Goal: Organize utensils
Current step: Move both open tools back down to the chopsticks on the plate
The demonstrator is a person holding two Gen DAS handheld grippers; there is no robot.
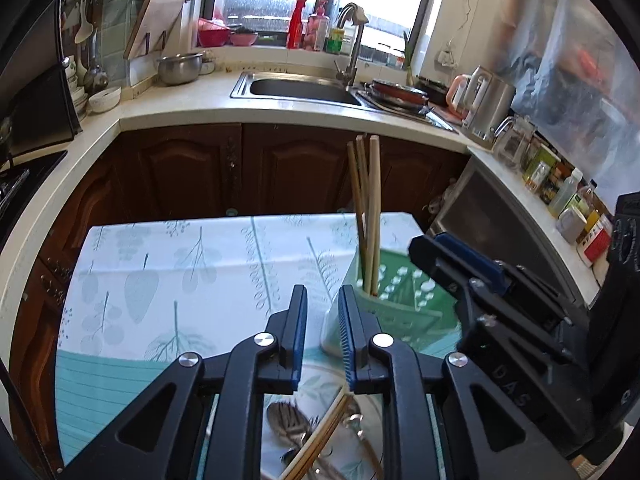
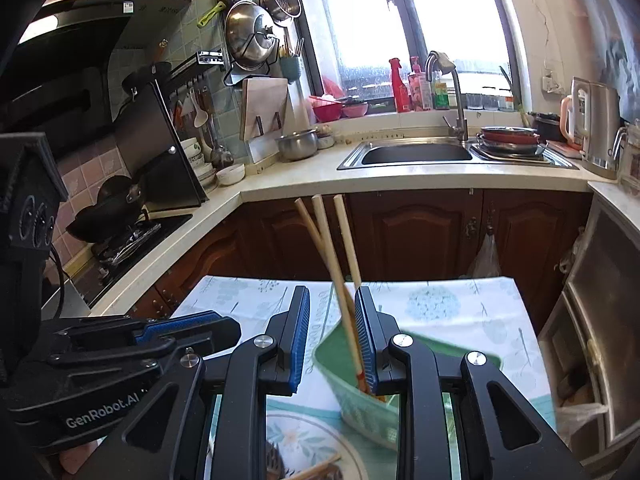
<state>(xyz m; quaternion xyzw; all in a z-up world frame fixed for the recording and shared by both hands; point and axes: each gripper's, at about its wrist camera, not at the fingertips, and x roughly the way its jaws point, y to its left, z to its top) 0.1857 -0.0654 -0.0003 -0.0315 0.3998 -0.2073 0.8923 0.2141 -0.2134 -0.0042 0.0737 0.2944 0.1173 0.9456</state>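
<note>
A green perforated utensil holder (image 1: 400, 304) stands on the leaf-patterned tablecloth, with three wooden chopsticks (image 1: 374, 200) upright in it. My left gripper (image 1: 322, 292) hovers just left of the holder, slightly open with nothing between its fingers. My right gripper (image 2: 332, 292) points at the holder (image 2: 360, 404) from the other side, also open. The chopsticks (image 2: 344, 240) rise behind its gap, close to the right fingertip (image 2: 366, 320). Below both grippers lies a plate (image 2: 296, 432) with a metal spoon (image 1: 288, 420) and more chopsticks (image 1: 320, 436), partly hidden by the gripper bodies.
The small table (image 1: 160, 272) sits in a kitchen corner, ringed by a countertop (image 1: 208, 108) with a sink (image 1: 304, 88), a kettle (image 1: 488, 104), bottles along the right and a stove (image 2: 128, 236) on the left. Brown cabinet doors face the table's far edge.
</note>
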